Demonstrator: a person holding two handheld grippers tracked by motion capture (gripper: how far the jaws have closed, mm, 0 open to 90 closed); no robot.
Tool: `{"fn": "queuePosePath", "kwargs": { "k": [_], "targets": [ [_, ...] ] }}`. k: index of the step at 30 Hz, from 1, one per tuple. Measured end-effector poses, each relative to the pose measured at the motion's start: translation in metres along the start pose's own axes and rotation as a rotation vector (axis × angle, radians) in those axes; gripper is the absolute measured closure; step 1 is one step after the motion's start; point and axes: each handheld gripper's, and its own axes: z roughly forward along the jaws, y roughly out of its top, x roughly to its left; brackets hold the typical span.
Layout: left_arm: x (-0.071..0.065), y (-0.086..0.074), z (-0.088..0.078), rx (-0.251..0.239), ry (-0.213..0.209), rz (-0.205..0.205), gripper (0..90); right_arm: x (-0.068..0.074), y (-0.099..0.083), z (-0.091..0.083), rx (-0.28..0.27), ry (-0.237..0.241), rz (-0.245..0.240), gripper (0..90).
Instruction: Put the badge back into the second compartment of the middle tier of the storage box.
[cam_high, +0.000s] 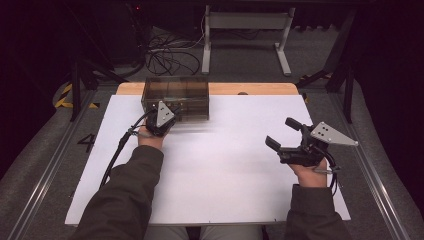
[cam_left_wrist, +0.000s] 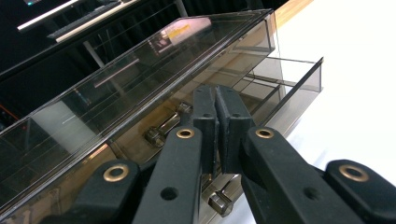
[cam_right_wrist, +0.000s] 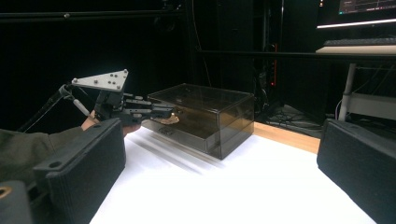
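At the far left of the white worktop (cam_high: 220, 165) stands one smoked-plastic drawer box (cam_high: 175, 97), its long axis running across the worktop parallel to the far edge, drawer fronts facing the person. Left tool (cam_left_wrist: 216, 100): jaws pressed together at the box front, beside a metal drawer knob (cam_left_wrist: 156, 135), seemingly to draw out the drawer (cam_left_wrist: 289, 88), which stands partly out. Right tool (cam_high: 282, 134): jaws wide apart, holding nothing, well clear on the right, presumably waiting.

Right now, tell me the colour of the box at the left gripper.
Smoky brown, see-through plastic box; clearest in the right gripper view.
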Motion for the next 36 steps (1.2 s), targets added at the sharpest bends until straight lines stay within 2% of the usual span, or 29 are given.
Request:
{"fn": "queuePosePath", "kwargs": {
  "k": [3,11,17,27,28,36],
  "targets": [
    [-0.0001,-0.0007,0.0011,0.000,0.001,0.000,87.1,0.0001,0.0000,0.0001,-0.001,0.001,-0.001,1.7],
    [-0.0042,-0.0016,0.0033,-0.005,0.000,0.046,86.9,0.0000,-0.0001,0.0001,-0.001,0.002,-0.001,1.7],
    [-0.0026,-0.0040,0.0039,-0.003,-0.022,0.046,86.3,-0.0001,0.0001,-0.0003,-0.003,0.002,0.000,1.7],
    [-0.0020,-0.0078,0.0057,0.017,-0.037,0.039,85.0,-0.0004,0.0002,-0.0008,-0.003,0.003,0.002,1.7],
    [-0.0020,-0.0080,0.0059,0.020,-0.035,0.047,84.9,-0.0004,0.0002,-0.0009,-0.004,0.002,0.002,1.7],
    [-0.0017,-0.0095,0.0067,0.027,-0.049,0.033,85.8,-0.0002,0.0001,-0.0005,-0.003,0.002,0.001,1.7]
  ]
}}
